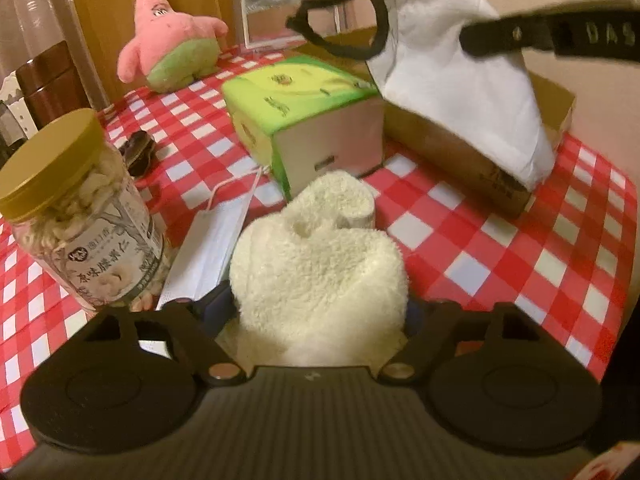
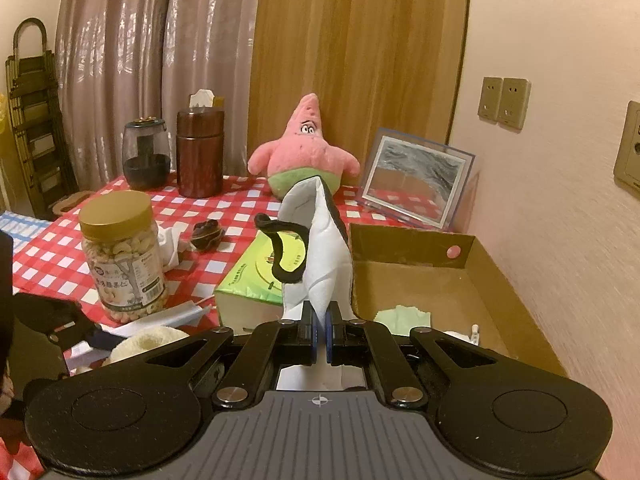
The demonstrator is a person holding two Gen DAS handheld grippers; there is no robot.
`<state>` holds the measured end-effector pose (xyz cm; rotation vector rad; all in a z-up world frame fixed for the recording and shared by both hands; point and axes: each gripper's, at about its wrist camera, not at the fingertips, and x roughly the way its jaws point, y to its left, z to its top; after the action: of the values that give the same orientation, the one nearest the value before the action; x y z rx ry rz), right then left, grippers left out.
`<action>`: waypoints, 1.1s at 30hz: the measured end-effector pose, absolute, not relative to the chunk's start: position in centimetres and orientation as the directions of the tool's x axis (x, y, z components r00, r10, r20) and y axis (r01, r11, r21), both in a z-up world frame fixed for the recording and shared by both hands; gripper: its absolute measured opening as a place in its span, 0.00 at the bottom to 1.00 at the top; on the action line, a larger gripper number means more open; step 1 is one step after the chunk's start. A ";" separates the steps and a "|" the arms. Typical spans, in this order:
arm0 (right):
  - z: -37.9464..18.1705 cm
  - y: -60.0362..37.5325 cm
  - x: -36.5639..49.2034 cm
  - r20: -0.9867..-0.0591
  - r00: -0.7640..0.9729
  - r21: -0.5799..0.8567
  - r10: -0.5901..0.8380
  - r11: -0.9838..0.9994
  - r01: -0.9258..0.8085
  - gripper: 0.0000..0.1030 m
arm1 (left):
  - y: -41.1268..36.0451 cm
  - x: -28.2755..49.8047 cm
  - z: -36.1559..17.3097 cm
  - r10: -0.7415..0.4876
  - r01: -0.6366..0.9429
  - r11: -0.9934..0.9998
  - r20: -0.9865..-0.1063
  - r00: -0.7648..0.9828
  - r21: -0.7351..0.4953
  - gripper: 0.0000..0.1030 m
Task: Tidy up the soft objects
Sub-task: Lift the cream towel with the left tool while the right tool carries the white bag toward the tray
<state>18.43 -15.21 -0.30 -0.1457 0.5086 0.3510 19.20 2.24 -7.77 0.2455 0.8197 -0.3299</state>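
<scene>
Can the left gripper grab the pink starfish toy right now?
Probably not. The left gripper is already closed on a fluffy cream sock, and the pink starfish toy sits at the table's far edge, beyond the green tissue box.

The left gripper (image 1: 320, 312) clasps a fluffy cream sock (image 1: 316, 264) above the red-checked tablecloth (image 1: 500, 248). Beyond it a white mask (image 1: 460, 80) (black ear loop dangling) hangs over the cardboard box (image 1: 456, 160), beside a green tissue box (image 1: 304, 120).
</scene>
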 end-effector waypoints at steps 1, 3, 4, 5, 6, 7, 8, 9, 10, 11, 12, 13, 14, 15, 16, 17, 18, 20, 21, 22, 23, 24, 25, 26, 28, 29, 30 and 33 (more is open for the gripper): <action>-0.3 -15.3 18.4 -0.500 0.815 -0.050 0.293 0.930 -0.364 0.04 | 2.1 19.3 -8.0 -0.185 0.382 0.919 -0.754 0.630 0.093 0.54; -0.2 -15.3 18.4 -0.500 0.815 -0.050 0.293 0.930 -0.365 0.04 | 1.9 19.2 -8.2 -0.174 0.387 0.916 -0.765 0.620 0.105 0.37; -0.2 -15.3 18.4 -0.500 0.815 -0.049 0.292 0.930 -0.364 0.04 | 1.9 19.2 -8.1 -0.170 0.386 0.916 -0.766 0.619 0.108 0.29; -0.2 -15.3 18.4 -0.499 0.816 -0.049 0.292 0.930 -0.363 0.04 | 2.0 19.1 -8.0 -0.168 0.385 0.917 -0.769 0.617 0.108 0.25; -0.1 -15.4 18.3 -0.497 0.818 -0.050 0.290 0.931 -0.361 0.04 | 2.0 19.0 -7.8 -0.167 0.384 0.917 -0.770 0.616 0.109 0.23; 0.1 -15.5 18.2 -0.496 0.819 -0.051 0.288 0.932 -0.359 0.04 | 2.1 18.8 -7.4 -0.173 0.385 0.917 -0.768 0.617 0.103 0.21; 0.2 -15.6 18.1 -0.494 0.821 -0.052 0.287 0.933 -0.357 0.04 | 2.2 18.6 -6.9 -0.186 0.388 0.918 -0.765 0.616 0.088 0.21; 0.4 -15.7 18.0 -0.492 0.822 -0.052 0.286 0.933 -0.355 0.04 | 2.3 18.4 -6.4 -0.202 0.392 0.917 -0.764 0.613 0.072 0.21; 0.6 -15.8 17.9 -0.489 0.825 -0.053 0.284 0.934 -0.353 0.04 | 2.3 18.2 -5.8 -0.219 0.399 0.915 -0.759 0.613 0.057 0.20; 0.8 -15.9 17.8 -0.486 0.827 -0.054 0.283 0.935 -0.351 0.04 | 2.4 18.0 -5.1 -0.239 0.405 0.913 -0.754 0.612 0.040 0.20; 1.1 -16.0 17.8 -0.483 0.828 -0.052 0.283 0.935 -0.350 0.04 | 2.5 17.9 -4.4 -0.260 0.412 0.911 -0.748 0.610 0.019 0.20; 1.3 -16.1 17.6 -0.481 0.829 -0.049 0.285 0.935 -0.350 0.04 | 2.6 17.9 -3.6 -0.282 0.416 0.909 -0.741 0.609 -0.004 0.20; 1.6 -16.2 17.6 -0.479 0.829 -0.047 0.287 0.935 -0.350 0.04 | 2.7 17.9 -2.7 -0.294 0.417 0.909 -0.734 0.613 -0.016 0.20; 1.9 -16.3 17.5 -0.477 0.830 -0.045 0.288 0.935 -0.351 0.04 | 2.7 18.0 -1.9 -0.304 0.418 0.908 -0.725 0.618 -0.024 0.20; 2.2 -16.3 17.4 -0.474 0.831 -0.042 0.290 0.935 -0.351 0.04 | 2.8 18.0 -0.9 -0.311 0.418 0.908 -0.715 0.626 -0.028 0.20; 2.5 -16.4 17.3 -0.471 0.832 -0.040 0.293 0.935 -0.352 0.04 | 2.9 18.1 0.1 -0.316 0.420 0.907 -0.704 0.636 -0.029 0.20; 2.8 -16.5 17.2 -0.468 0.833 -0.037 0.295 0.935 -0.352 0.04 | 2.9 18.1 1.1 -0.322 0.422 0.906 -0.693 0.645 -0.028 0.20; 3.5 -16.6 17.0 -0.460 0.837 -0.033 0.297 0.936 -0.350 0.04 | 3.1 18.1 3.3 -0.333 0.426 0.904 -0.668 0.665 -0.026 0.20; 3.9 -16.7 16.9 -0.456 0.838 -0.027 0.300 0.937 -0.350 0.04 | 3.1 18.2 4.4 -0.338 0.428 0.903 -0.654 0.676 -0.024 0.20; 4.3 -16.8 16.9 -0.452 0.839 -0.022 0.303 0.937 -0.349 0.04 | 3.2 18.2 5.6 -0.344 0.429 0.903 -0.638 0.689 -0.024 0.20; 4.7 -16.9 16.8 -0.446 0.842 -0.021 0.302 0.937 -0.348 0.04 | 3.2 18.2 6.6 -0.349 0.428 0.903 -0.624 0.699 -0.025 0.20; 5.0 -17.0 16.7 -0.440 0.846 -0.024 0.302 0.938 -0.347 0.04 | 3.2 18.3 7.6 -0.354 0.430 0.903 -0.610 0.709 -0.025 0.20; 5.4 -17.1 16.6 -0.434 0.849 -0.026 0.302 0.938 -0.346 0.04 | 3.3 18.3 8.6 -0.357 0.431 0.902 -0.595 0.720 -0.021 0.20; 5.7 -17.2 16.6 -0.429 0.851 -0.026 0.301 0.938 -0.345 0.04 | 3.2 18.3 9.5 -0.358 0.430 0.903 -0.582 0.730 -0.017 0.20; 6.3 -17.5 16.5 -0.427 0.853 -0.024 0.300 0.939 -0.343 0.04 | 3.0 18.2 10.9 -0.357 0.428 0.904 -0.562 0.746 -0.005 0.20; 6.5 -17.7 16.5 -0.426 0.854 -0.024 0.300 0.940 -0.342 0.04 | 2.9 18.2 11.5 -0.356 0.429 0.903 -0.555 0.752 0.002 0.20; 6.6 -17.9 16.5 -0.426 0.854 -0.022 0.299 0.940 -0.340 0.04 | 2.7 18.2 11.9 -0.357 0.430 0.903 -0.551 0.754 0.003 0.20; 7.0 -18.6 16.3 -0.431 0.852 -0.014 0.297 0.942 -0.336 0.04 | 2.1 18.1 12.3 -0.366 0.437 0.899 -0.547 0.752 -0.001 0.20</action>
<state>16.29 -18.56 7.01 -0.0904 0.4392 0.3336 18.12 2.10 12.33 0.1304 0.5695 -0.4400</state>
